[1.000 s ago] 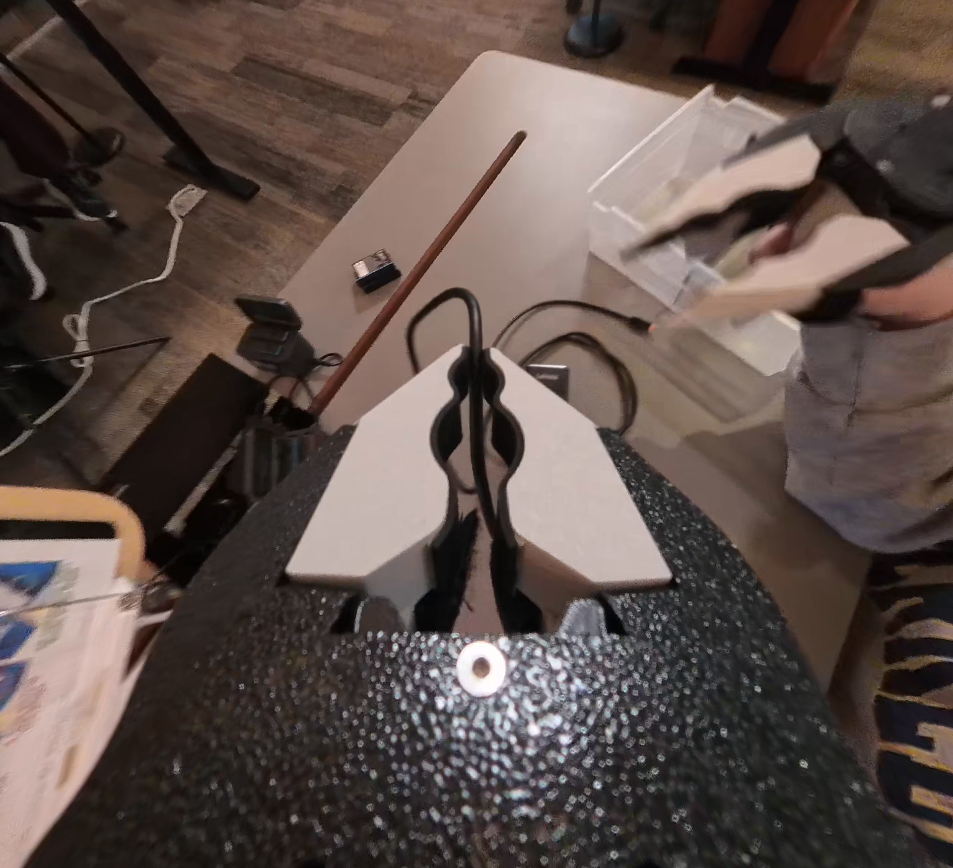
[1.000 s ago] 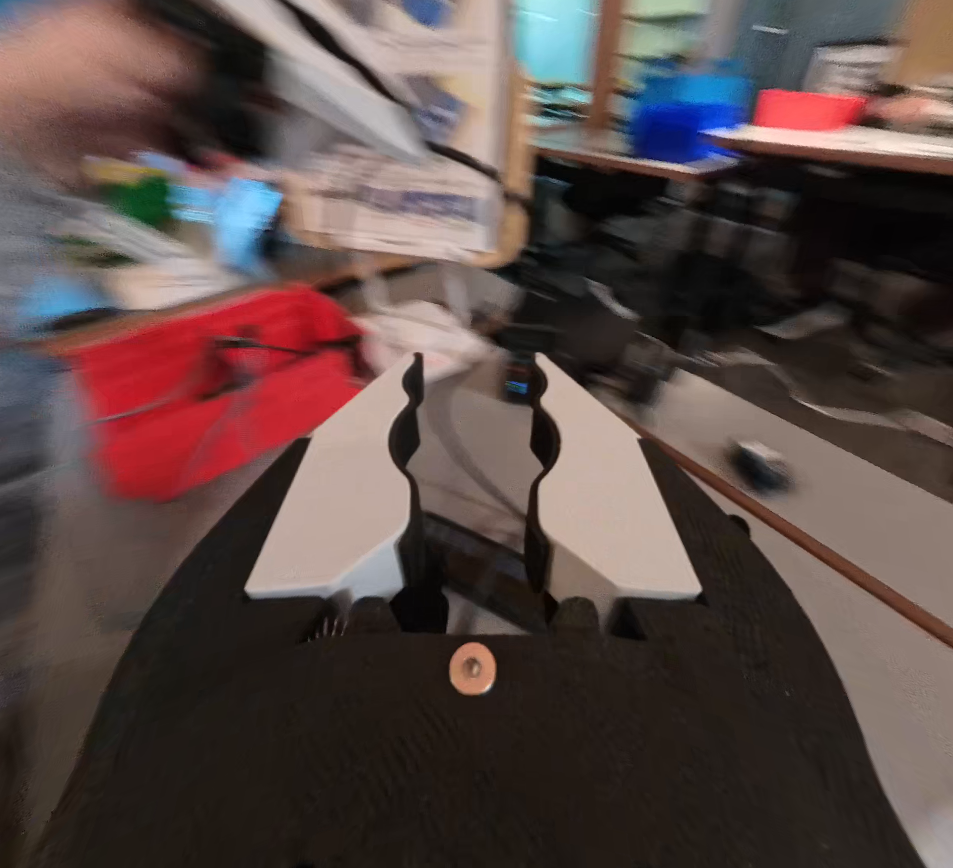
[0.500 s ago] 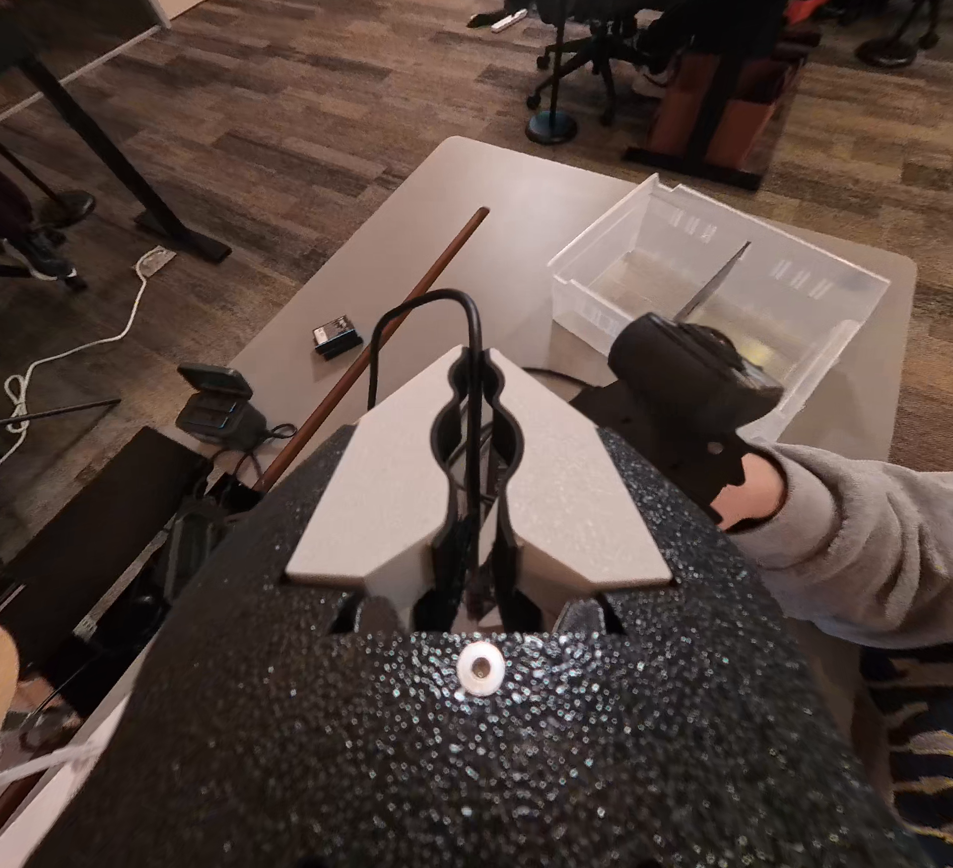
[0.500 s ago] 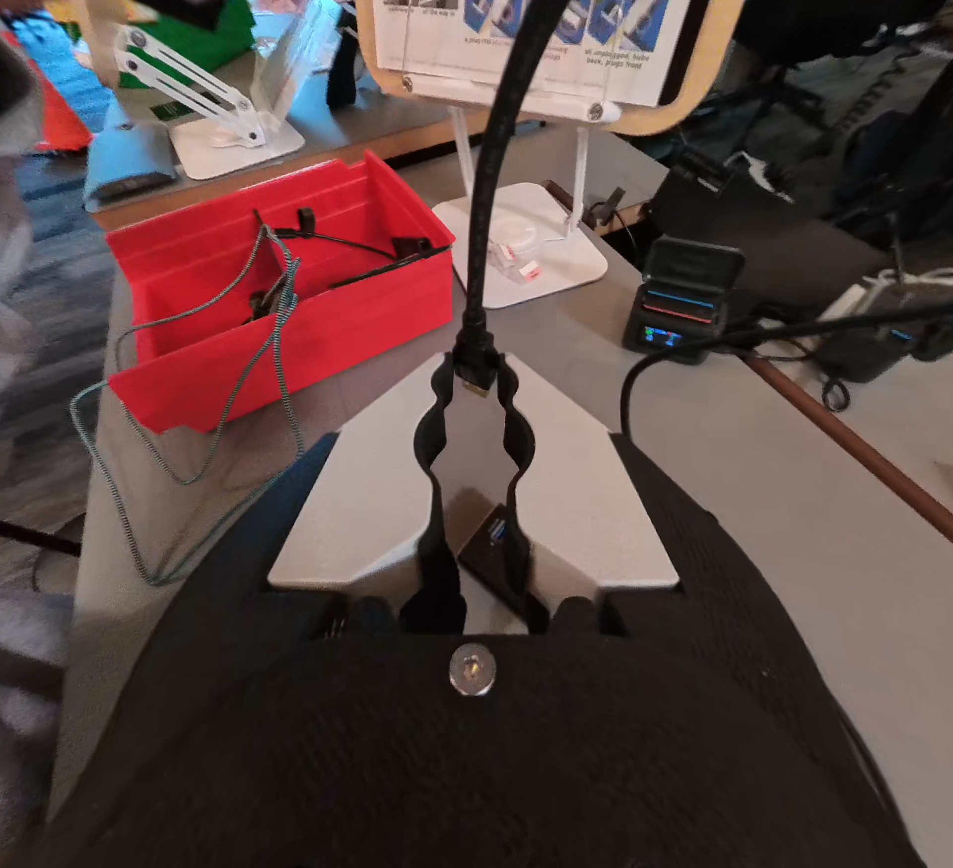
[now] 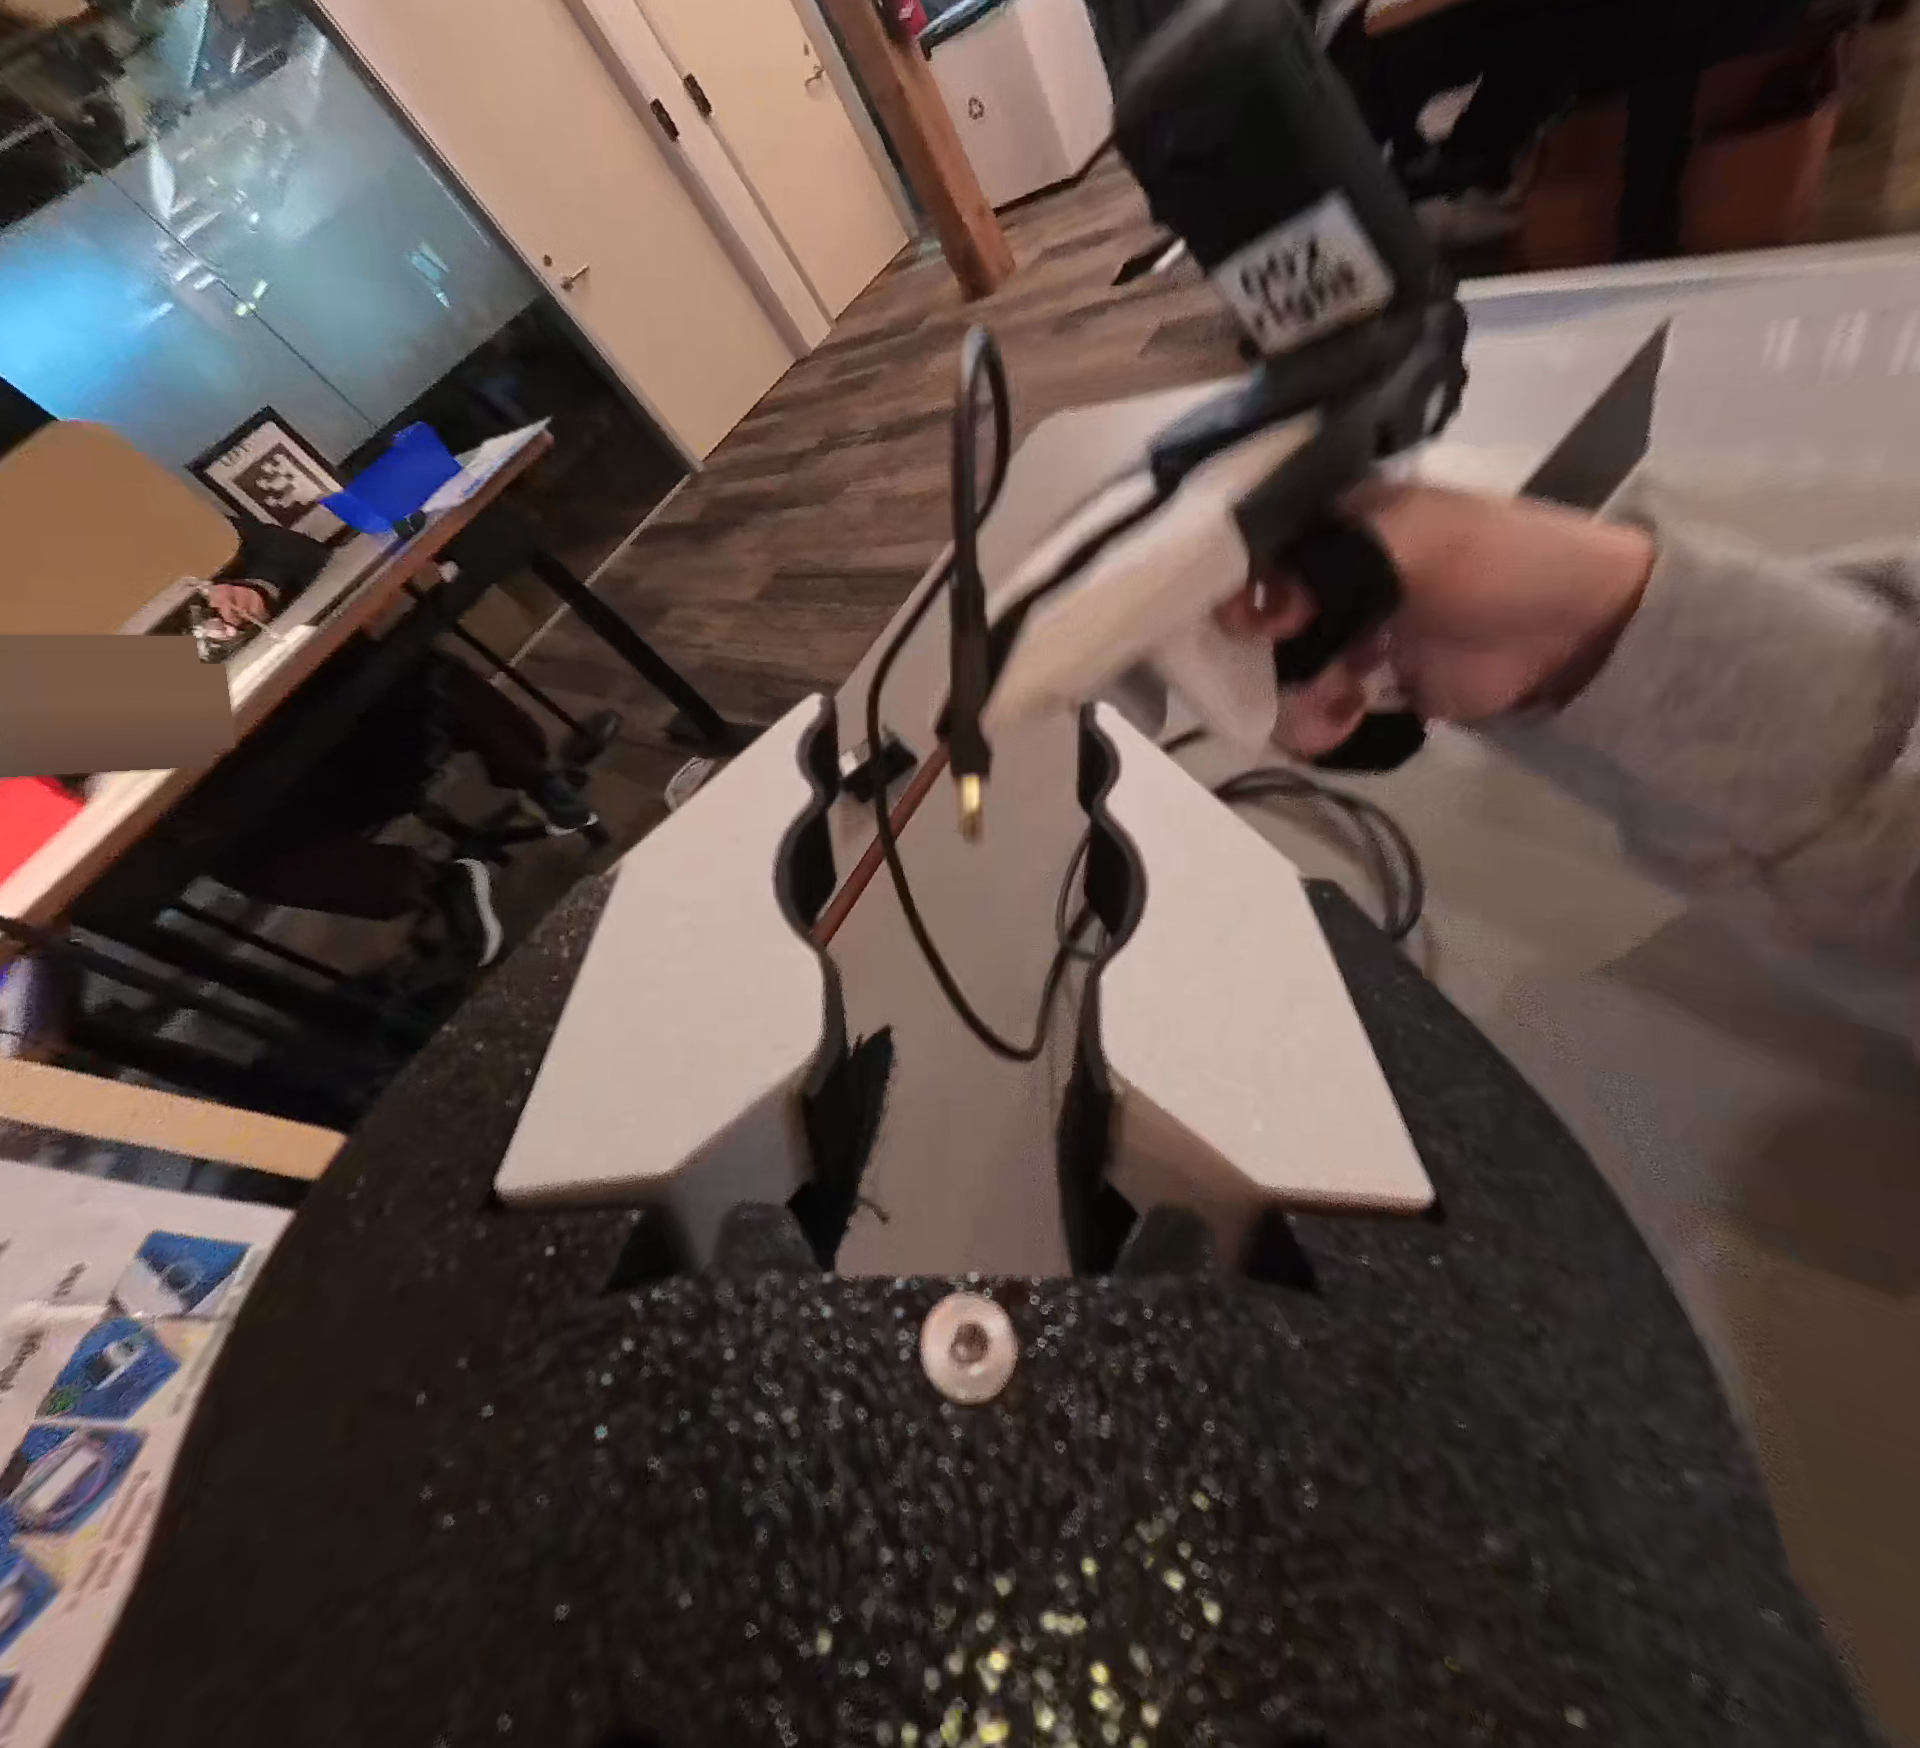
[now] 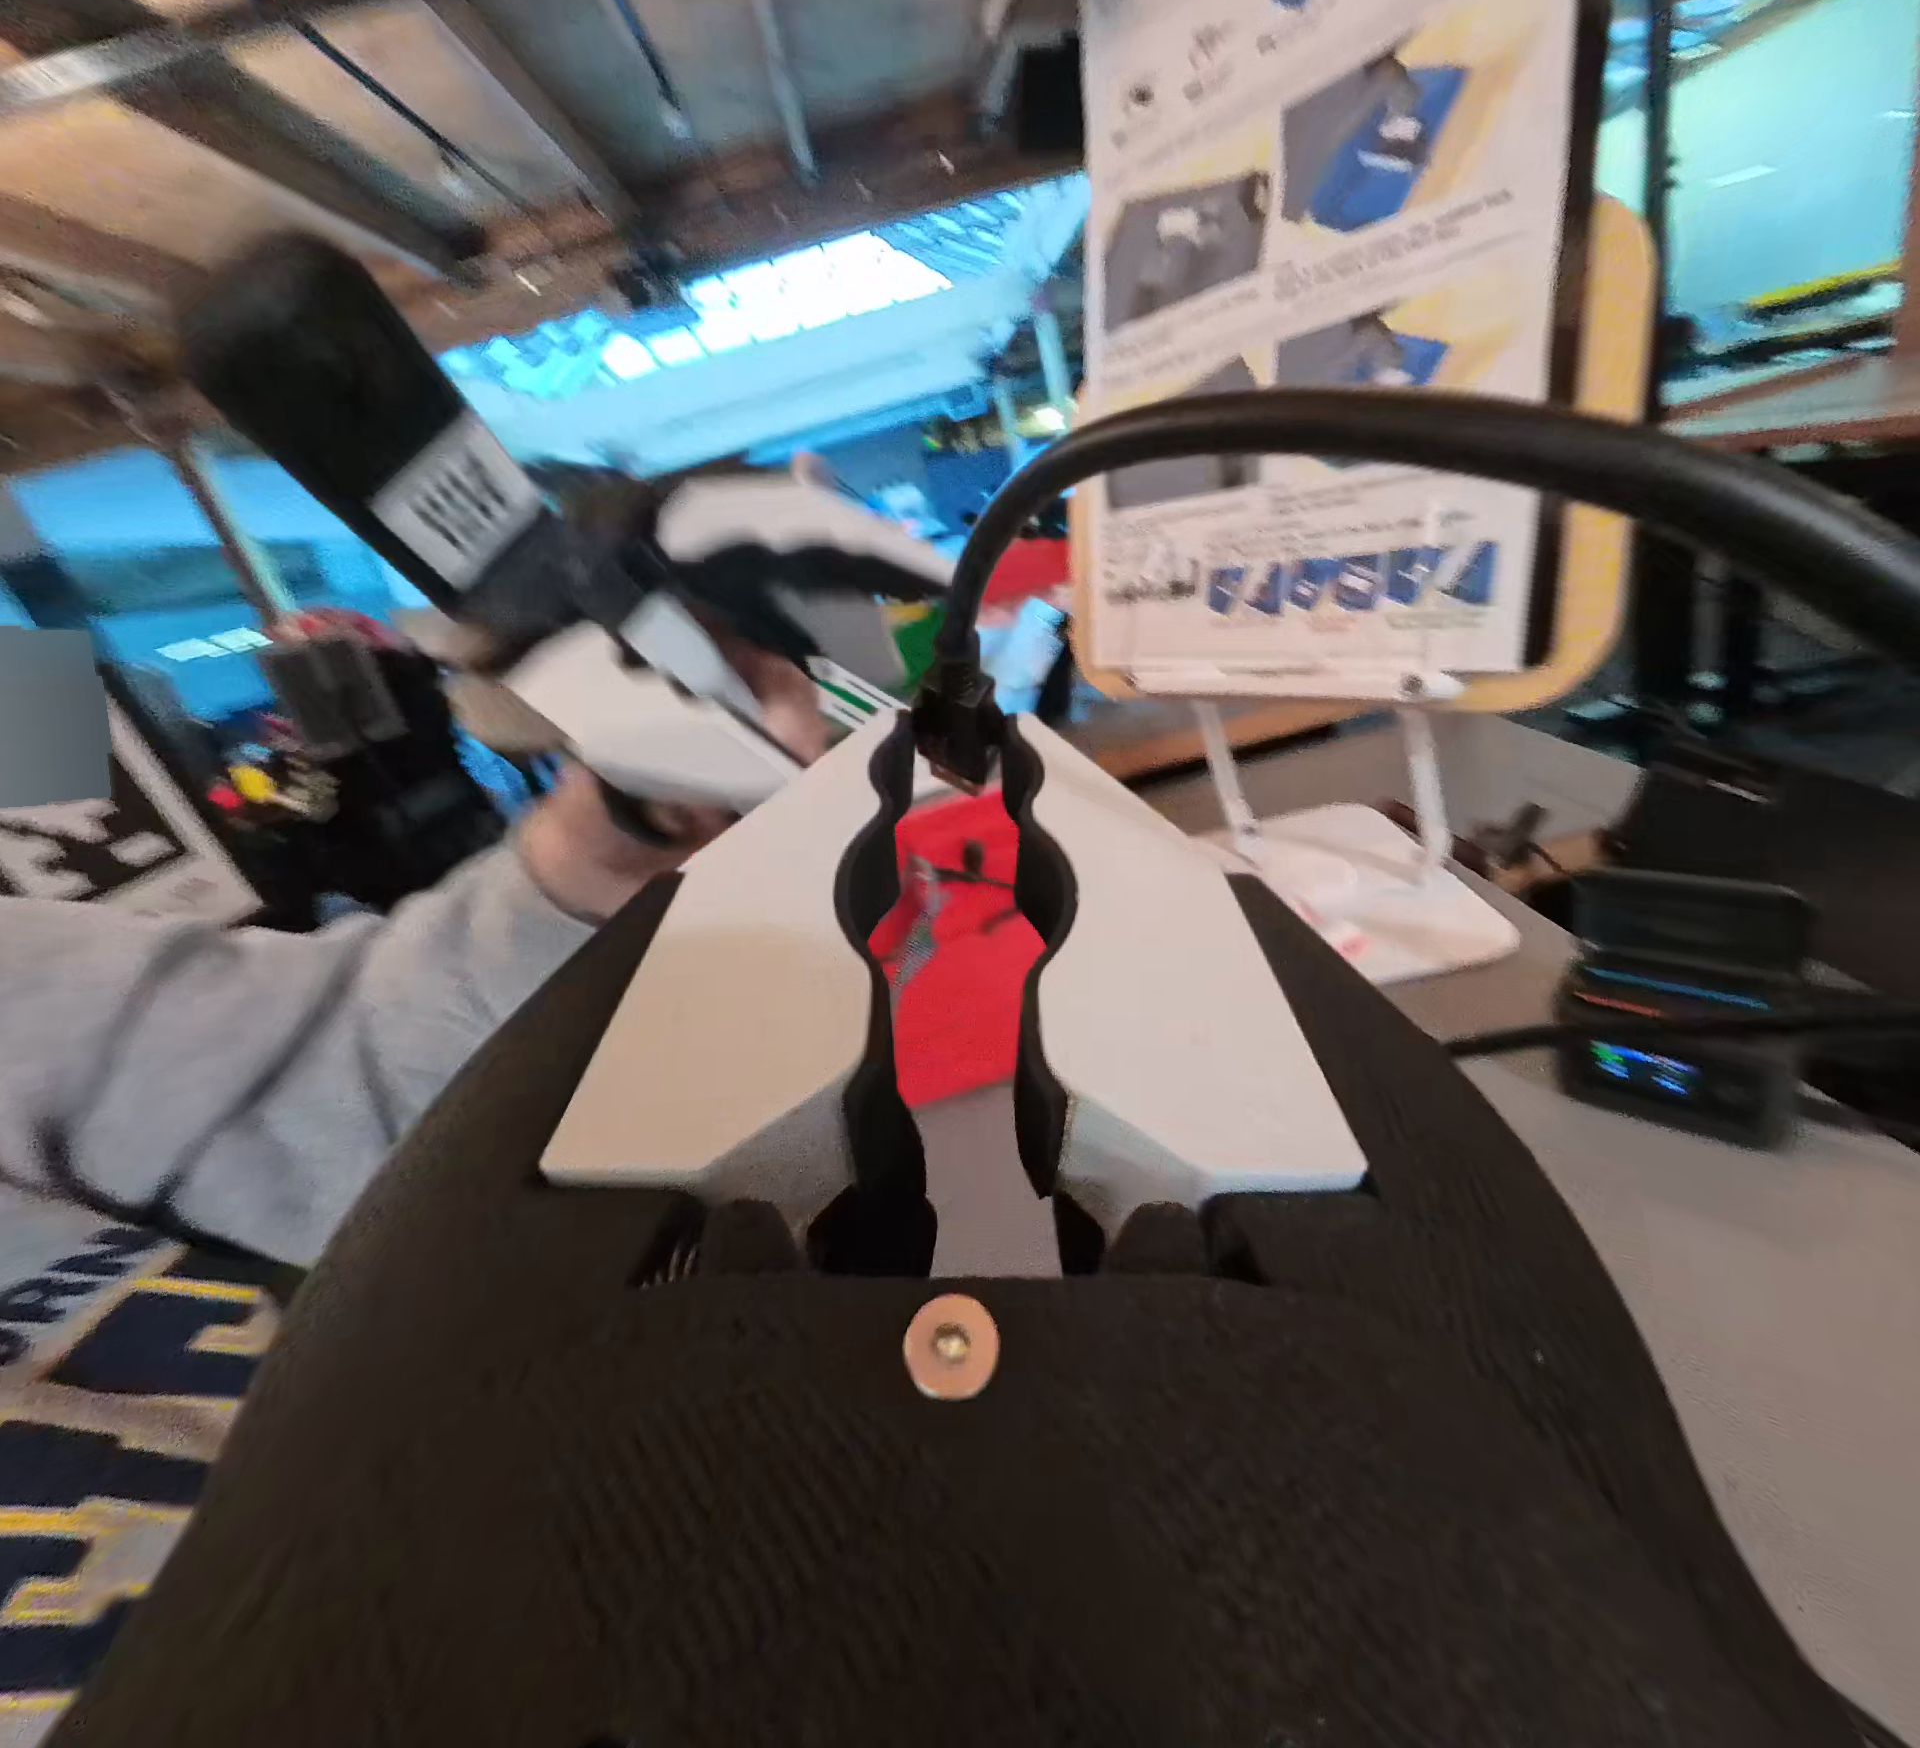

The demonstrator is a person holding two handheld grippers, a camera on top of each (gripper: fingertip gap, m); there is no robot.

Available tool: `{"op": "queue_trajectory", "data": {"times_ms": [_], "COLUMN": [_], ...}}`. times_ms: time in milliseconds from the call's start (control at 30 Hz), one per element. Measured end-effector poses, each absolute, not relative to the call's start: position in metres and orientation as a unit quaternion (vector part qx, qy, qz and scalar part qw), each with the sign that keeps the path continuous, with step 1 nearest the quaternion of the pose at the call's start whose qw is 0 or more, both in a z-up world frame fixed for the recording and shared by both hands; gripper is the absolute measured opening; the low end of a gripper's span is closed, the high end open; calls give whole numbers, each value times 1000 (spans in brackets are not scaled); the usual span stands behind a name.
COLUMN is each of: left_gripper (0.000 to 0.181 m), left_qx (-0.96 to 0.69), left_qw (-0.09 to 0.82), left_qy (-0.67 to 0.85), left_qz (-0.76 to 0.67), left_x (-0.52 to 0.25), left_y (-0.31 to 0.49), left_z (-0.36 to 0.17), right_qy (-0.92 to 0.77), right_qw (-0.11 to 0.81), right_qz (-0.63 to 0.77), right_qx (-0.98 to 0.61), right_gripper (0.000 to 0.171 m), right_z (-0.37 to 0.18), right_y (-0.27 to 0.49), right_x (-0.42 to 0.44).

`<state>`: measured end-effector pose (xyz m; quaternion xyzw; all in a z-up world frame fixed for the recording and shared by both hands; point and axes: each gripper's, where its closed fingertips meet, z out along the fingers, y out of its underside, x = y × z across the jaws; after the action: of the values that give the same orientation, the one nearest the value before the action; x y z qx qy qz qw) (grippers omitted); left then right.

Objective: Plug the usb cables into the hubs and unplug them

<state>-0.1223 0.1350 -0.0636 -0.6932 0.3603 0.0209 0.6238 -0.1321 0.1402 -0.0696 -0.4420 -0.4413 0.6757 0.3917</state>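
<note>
A black USB cable (image 5: 971, 472) hangs in front of my left gripper (image 5: 956, 722), which is open and empty. The cable's slack loops down between its jaws. The plug (image 5: 966, 763) points down with its metal tip bare. My right gripper (image 6: 956, 737) is shut on that plug (image 6: 956, 732) at its fingertips, and the thick cable (image 6: 1351, 425) arcs off to the right. The right gripper also shows in the left wrist view (image 5: 997, 680), held by a hand in a grey sleeve. The left gripper's fingers (image 6: 665, 742) show blurred in the right wrist view. No hub is in view.
A clear plastic bin (image 5: 1714, 368) stands at the right on the grey table (image 6: 1662, 1283). A brown rod (image 5: 883, 846) and more black cable (image 5: 1351, 846) lie on it. A red bin (image 6: 956, 919), an instruction board on a stand (image 6: 1330, 348) and a black charger case (image 6: 1673, 1002) stand beyond. From either gripper's tips it is about 35 cm to the black charger case (image 6: 1673, 1002).
My left gripper has opened and let go of the cable. My right gripper has shut on the plug and holds it up. Both views have tilted upward.
</note>
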Motion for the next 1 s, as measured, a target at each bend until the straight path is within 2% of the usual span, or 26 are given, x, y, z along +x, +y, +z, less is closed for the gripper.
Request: {"op": "queue_trajectory", "data": {"times_ms": [100, 233, 433, 533, 633, 800, 900, 1000], "left_gripper": [33, 16, 15, 7, 2, 2, 2, 2], "left_qx": [-697, -678, -661, -658, -632, -515, -475, -432], "left_qw": [607, 637, 660, 662, 667, 597, 549, 502], "left_qy": [380, 365, 358, 358, 372, 388, 398, 414], "left_qz": [42, 34, -3, 16, 128, 478, 561, 624], "left_x": [-120, -117, -112, -113, -121, -146, -149, -150], "left_y": [133, 129, 123, 125, 127, 125, 127, 128], "left_z": [-91, -87, -77, -75, -70, -56, -61, -64], "right_qy": [-431, -434, -451, -454, -433, -367, -338, -332], "right_qw": [361, 346, 345, 335, 330, 274, 243, 215], "right_qz": [719, 735, 731, 738, 747, 786, 801, 803], "right_qx": [-409, -390, -378, -371, -382, -416, -431, -447], "right_gripper": [14, 14, 14, 14, 15, 30, 32, 27], "right_z": [-59, -55, -55, -56, -54, -51, -54, -62], "right_y": [131, 125, 120, 119, 122, 129, 132, 133], "right_x": [-124, -120, -116, -115, -120, -130, -136, -144]}}
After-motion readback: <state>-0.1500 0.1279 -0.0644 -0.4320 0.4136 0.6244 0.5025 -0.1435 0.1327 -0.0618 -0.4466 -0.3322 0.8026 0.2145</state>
